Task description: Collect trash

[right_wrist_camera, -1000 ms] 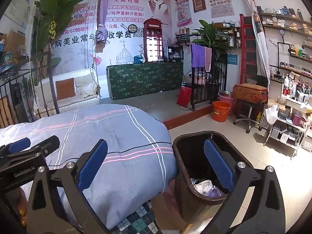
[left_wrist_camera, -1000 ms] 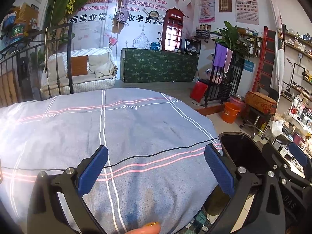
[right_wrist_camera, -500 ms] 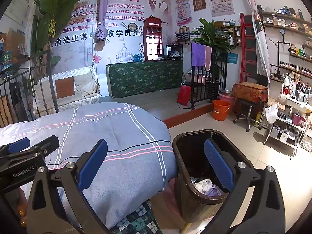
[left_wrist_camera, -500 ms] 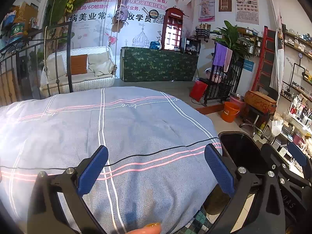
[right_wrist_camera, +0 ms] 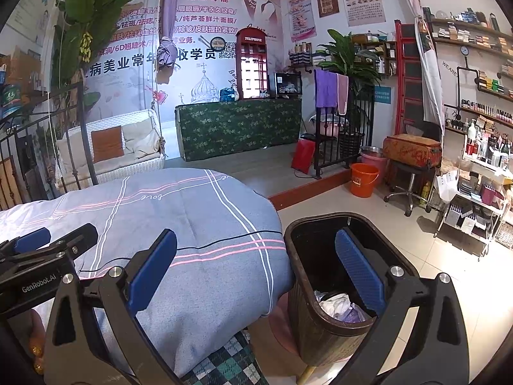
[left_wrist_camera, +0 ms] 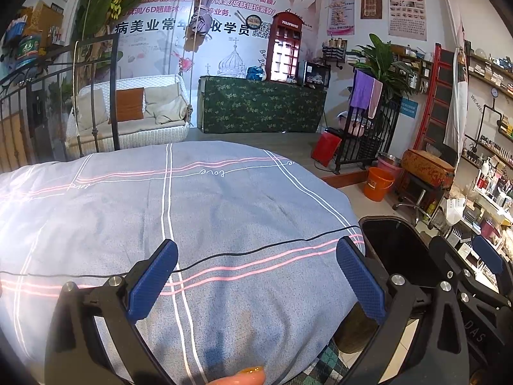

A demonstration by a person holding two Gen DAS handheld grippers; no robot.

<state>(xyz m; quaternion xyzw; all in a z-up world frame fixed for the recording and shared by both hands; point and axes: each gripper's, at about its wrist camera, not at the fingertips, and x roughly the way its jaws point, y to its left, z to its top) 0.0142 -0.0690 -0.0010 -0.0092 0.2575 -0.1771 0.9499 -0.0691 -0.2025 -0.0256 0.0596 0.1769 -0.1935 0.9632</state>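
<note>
From the left wrist, the left gripper is spread wide with nothing between its two blue, dimpled pads, hovering above a grey-blue quilt crossed by pink and white stripes; one thin black cable lies across the fabric. A fingertip with a gold-painted nail shows at the bottom edge, and the right gripper sits over the black bin at the bed's right. From the right wrist, the right gripper is likewise wide apart and empty, above the one dark, ribbed, rounded-rectangular waste bin, which holds crumpled white and lilac trash. The left gripper rests over the quilt.
</note>
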